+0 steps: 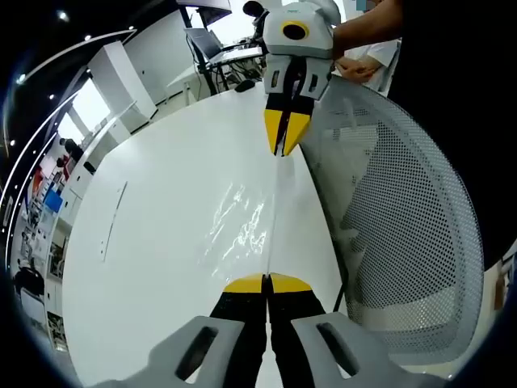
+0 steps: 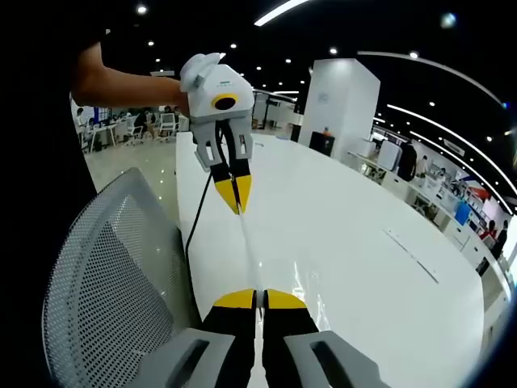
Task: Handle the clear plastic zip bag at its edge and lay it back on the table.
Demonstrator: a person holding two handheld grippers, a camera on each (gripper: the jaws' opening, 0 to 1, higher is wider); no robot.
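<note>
Left gripper (image 1: 266,283): mine, clenched on the near end of the bag's edge.
Right gripper (image 1: 286,133): clenched on the far end of that edge.
Zip bag (image 1: 241,222): stretched taut between my grippers, over the white counter (image 1: 153,242).
Doing it well: I lower both ends level, keep light tension, stay clear of the mesh chair (image 1: 396,218), then release.

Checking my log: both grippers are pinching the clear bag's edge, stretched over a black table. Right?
The table is white, not black, as the left gripper view shows. The rest holds: the left gripper and right gripper are each shut on the bag, stretched between them over the table.
</note>
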